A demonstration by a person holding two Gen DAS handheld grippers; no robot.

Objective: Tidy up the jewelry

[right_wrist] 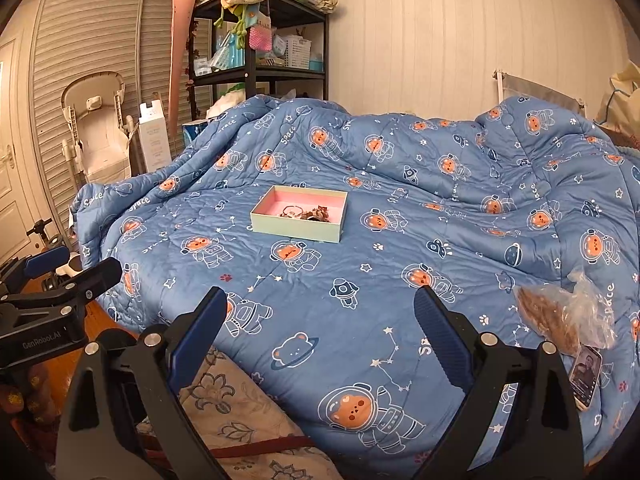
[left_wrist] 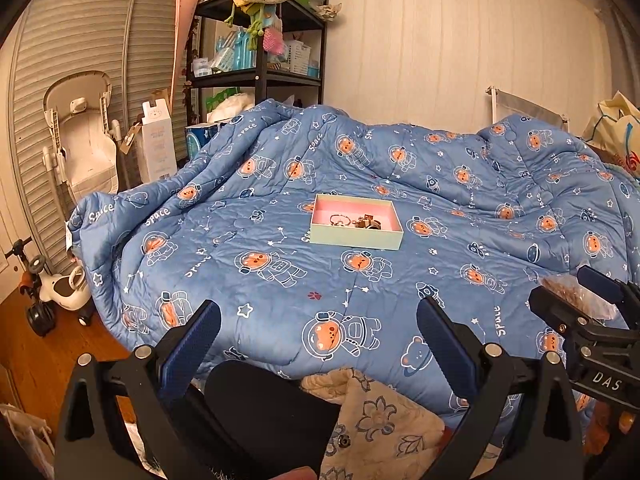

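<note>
A shallow pale green box [left_wrist: 355,239] with a pink inside lies on the blue bear-print quilt [left_wrist: 280,264], well ahead of both grippers. Several jewelry pieces [left_wrist: 356,221] lie tangled in its middle. In the right wrist view the box [right_wrist: 296,231] sits left of centre with the jewelry [right_wrist: 306,213] inside. My left gripper [left_wrist: 319,320] is open and empty above the quilt's near edge. My right gripper [right_wrist: 320,307] is also open and empty. Each gripper shows at the edge of the other's view: the right gripper [left_wrist: 576,288] at right, the left gripper [right_wrist: 72,266] at left.
A clear bag of brown bits [right_wrist: 560,316] and a phone [right_wrist: 586,374] lie on the quilt at the near right. A floral blanket [right_wrist: 240,408] hangs at the near edge. A black shelf [left_wrist: 260,40], a baby chair [left_wrist: 84,136] and a toy scooter [left_wrist: 44,284] stand at left.
</note>
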